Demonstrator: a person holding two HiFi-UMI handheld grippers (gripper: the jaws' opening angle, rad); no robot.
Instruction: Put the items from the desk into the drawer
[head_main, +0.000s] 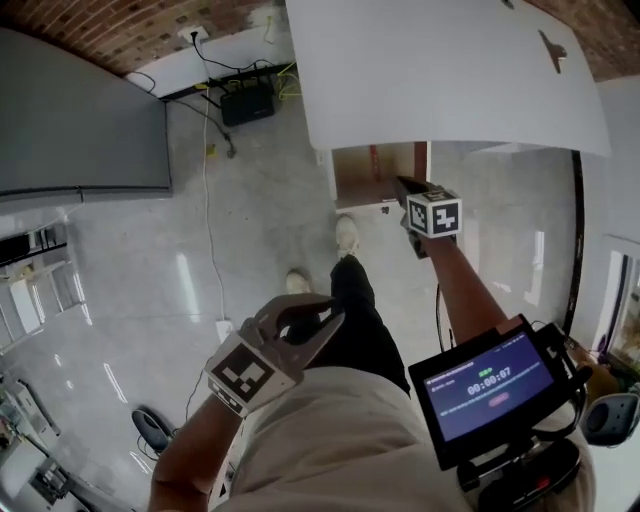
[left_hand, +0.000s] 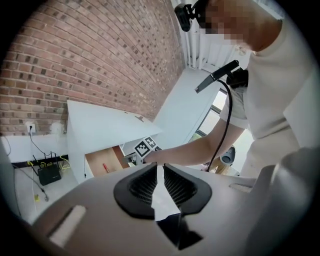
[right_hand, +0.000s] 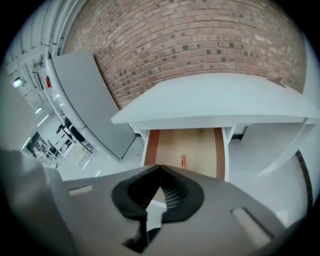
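Drawer (right_hand: 170, 145): open under white desk (head_main: 450, 70), slim red item (right_hand: 183, 160) inside.
Desk corner: small tan object (head_main: 551, 48), kind unclear. Probably light and stiff; pinch across its middle.
Right gripper (right_hand: 160, 165): jaws pressed together, empty, facing drawer.
Left gripper (left_hand: 160, 165): barely parted, empty.

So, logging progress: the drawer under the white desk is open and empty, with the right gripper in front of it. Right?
Not empty: the right gripper view shows a small red item lying in the open drawer under the white desk, with the right gripper in front.
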